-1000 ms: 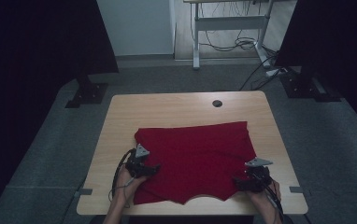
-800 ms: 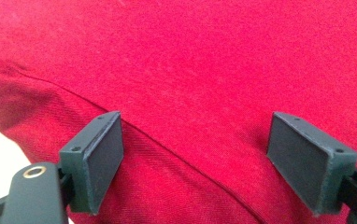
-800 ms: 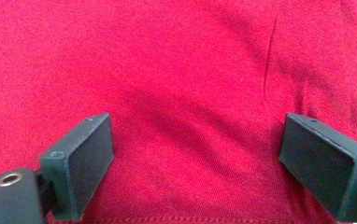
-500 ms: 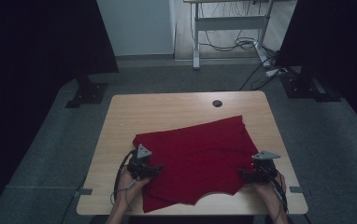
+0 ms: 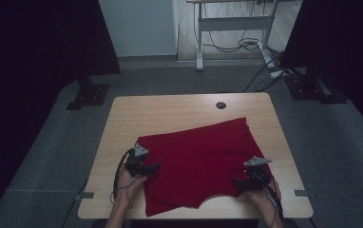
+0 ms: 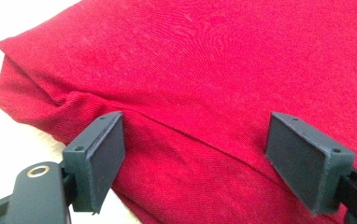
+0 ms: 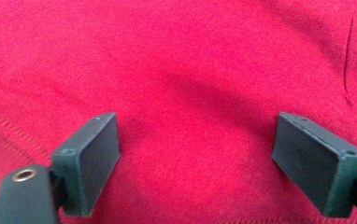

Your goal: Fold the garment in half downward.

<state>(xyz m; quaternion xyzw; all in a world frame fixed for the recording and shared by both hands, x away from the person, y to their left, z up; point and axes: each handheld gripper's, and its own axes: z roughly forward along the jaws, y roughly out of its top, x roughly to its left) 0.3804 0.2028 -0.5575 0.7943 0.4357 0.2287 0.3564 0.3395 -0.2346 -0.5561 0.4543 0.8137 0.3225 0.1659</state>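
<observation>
A red garment (image 5: 198, 152) lies spread flat on the wooden table (image 5: 170, 114), its neckline cut-out at the near edge. My left gripper (image 5: 152, 167) rests at the garment's left edge, held by a hand; in the left gripper view (image 6: 195, 140) its jaws stand open over a folded hem of the red garment (image 6: 223, 70), pressing on nothing. My right gripper (image 5: 237, 181) sits at the garment's near right corner. In the right gripper view (image 7: 195, 140) its jaws stand wide apart above flat red garment (image 7: 190, 56), with a stitched seam at the lower left.
A small dark round grommet (image 5: 221, 105) sits near the table's far edge. Bare wood runs along the far and left sides. On the floor behind stand a black stand base (image 5: 89, 92), another at the right (image 5: 312, 88), a desk leg (image 5: 199, 42) and cables (image 5: 239, 45).
The garment has skewed: its far right corner sits farther back and its left edge nearer than a second ago. Both hands shifted slightly and both grippers stay open.
</observation>
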